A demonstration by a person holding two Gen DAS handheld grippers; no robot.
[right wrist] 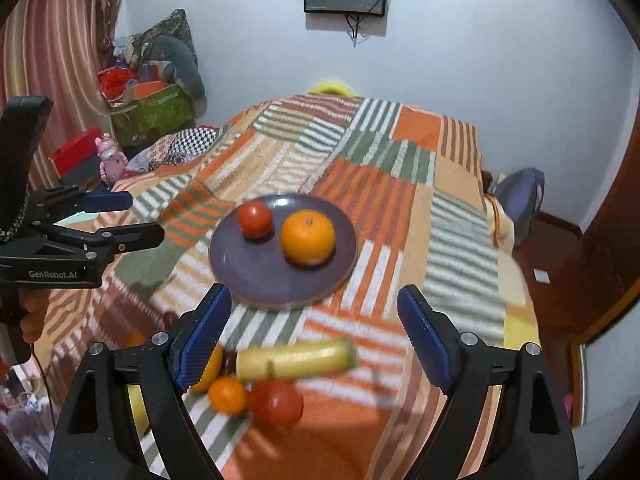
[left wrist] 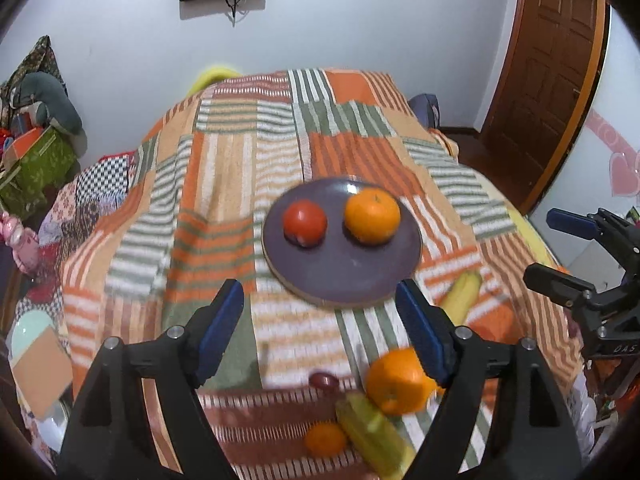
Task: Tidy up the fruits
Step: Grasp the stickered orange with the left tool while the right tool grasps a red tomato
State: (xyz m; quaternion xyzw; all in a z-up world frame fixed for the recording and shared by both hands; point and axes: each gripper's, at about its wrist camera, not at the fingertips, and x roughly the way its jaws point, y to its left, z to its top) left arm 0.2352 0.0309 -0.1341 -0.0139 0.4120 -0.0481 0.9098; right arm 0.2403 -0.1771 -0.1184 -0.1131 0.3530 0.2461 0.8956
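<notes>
I hold both tools above the bed, angled down at the striped blanket [left wrist: 224, 184]. My left gripper [left wrist: 320, 320] has its blue-padded jaws standing well apart with nothing between them but blanket, and my right gripper [right wrist: 314, 328] is the same: jaws wide, gripping nothing. The dark round plate [left wrist: 344, 276] lies on the blanket ahead of both tools, and on it sit a tomato [left wrist: 305, 223] to the left and an orange [left wrist: 372, 215] to the right, near each other but apart. The other fruit is off the plate, on the blanket nearer to me. Through the left camera I see a second orange [left wrist: 396, 380] just beside my inner right finger, a yellow-green banana [left wrist: 372, 432] lying below it, a small orange [left wrist: 326, 439] to the banana's left, and a small dark red fruit [left wrist: 324, 381] that is too blurred to name. Farther right another banana [left wrist: 462, 296] lies near the plate's edge. Through the right camera that banana lies crosswise between my jaws but below them, untouched, with a second tomato [right wrist: 275, 402] and a small orange fruit [right wrist: 227, 395] touching just beneath it. Motion blur softens the near fruit.
</notes>
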